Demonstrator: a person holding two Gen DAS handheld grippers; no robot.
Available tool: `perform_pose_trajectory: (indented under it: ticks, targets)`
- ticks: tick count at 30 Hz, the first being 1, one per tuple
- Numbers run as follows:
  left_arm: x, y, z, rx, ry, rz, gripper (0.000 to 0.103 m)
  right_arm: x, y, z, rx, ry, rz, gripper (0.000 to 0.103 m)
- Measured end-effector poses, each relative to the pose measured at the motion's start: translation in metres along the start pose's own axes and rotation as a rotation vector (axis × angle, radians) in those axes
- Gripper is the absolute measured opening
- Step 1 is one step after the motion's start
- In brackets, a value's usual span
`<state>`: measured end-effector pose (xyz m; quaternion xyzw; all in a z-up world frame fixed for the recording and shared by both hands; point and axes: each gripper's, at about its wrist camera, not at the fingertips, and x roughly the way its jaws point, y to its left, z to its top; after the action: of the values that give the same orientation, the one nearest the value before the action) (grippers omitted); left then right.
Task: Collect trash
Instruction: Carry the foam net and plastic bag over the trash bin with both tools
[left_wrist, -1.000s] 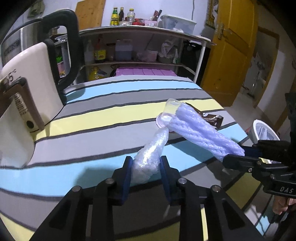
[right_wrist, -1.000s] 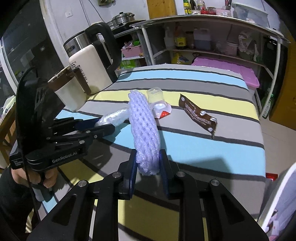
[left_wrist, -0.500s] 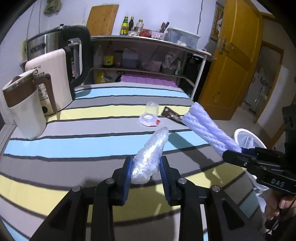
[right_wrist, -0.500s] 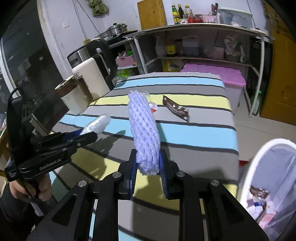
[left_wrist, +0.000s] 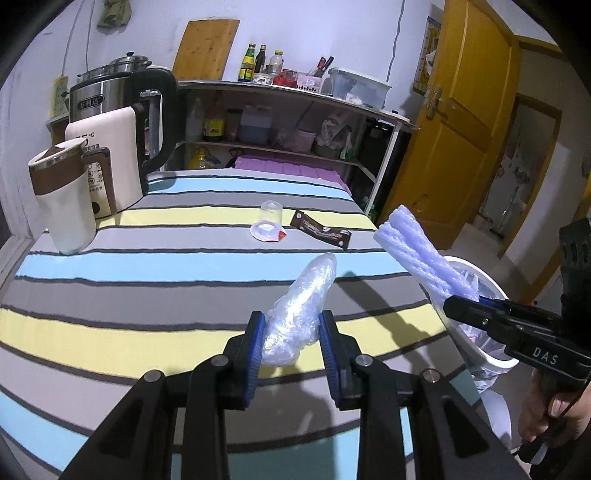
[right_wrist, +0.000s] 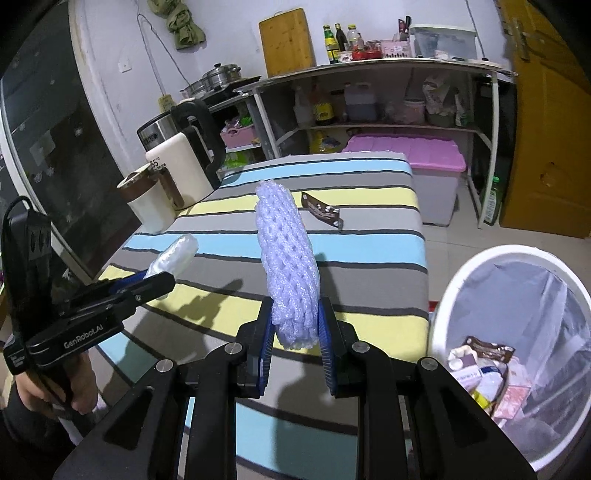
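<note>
Two pieces of trash are lifted now, one in each gripper. The left gripper (left_wrist: 290, 345) has its fingers closed on a crumpled clear plastic wrap (left_wrist: 303, 306), and the right gripper (right_wrist: 295, 341) has its fingers closed on a purple foam net sleeve (right_wrist: 286, 258). Both are carried above the counter (left_wrist: 147, 280), which has a striped cloth. I judge the step is the transport to the white trash bin (right_wrist: 476, 269), which stands on the floor at the right, near the counter's edge. Next, each piece must come over the bin's mouth before the fingers open. A brown wrapper (left_wrist: 319, 230) and a small clear cup (left_wrist: 271, 212) remain far on the counter. Shelves and a yellow door (left_wrist: 458, 110) stand behind.
</note>
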<state>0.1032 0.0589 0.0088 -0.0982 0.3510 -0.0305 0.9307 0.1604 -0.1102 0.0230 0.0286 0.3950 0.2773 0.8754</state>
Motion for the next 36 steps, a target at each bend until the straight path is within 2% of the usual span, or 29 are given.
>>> perform_pose_trajectory:
  ticks: [11,22,28,36]
  targets:
    - [-0.006,-0.025,-0.006,0.03,0.007,-0.032,0.03,-0.022,-0.015,-0.013,0.037,-0.023,-0.011,0.024]
    - [0.009,-0.059,-0.003,0.081,0.023,-0.07,0.03,-0.037,-0.045,-0.023,0.097,-0.04,-0.049,0.024]
    - [0.018,-0.083,0.004,0.114,0.018,-0.118,0.03,-0.048,-0.061,-0.026,0.129,-0.055,-0.085,0.024]
    - [0.044,-0.126,0.01,0.178,0.051,-0.192,0.03,-0.065,-0.094,-0.034,0.191,-0.074,-0.148,0.024]
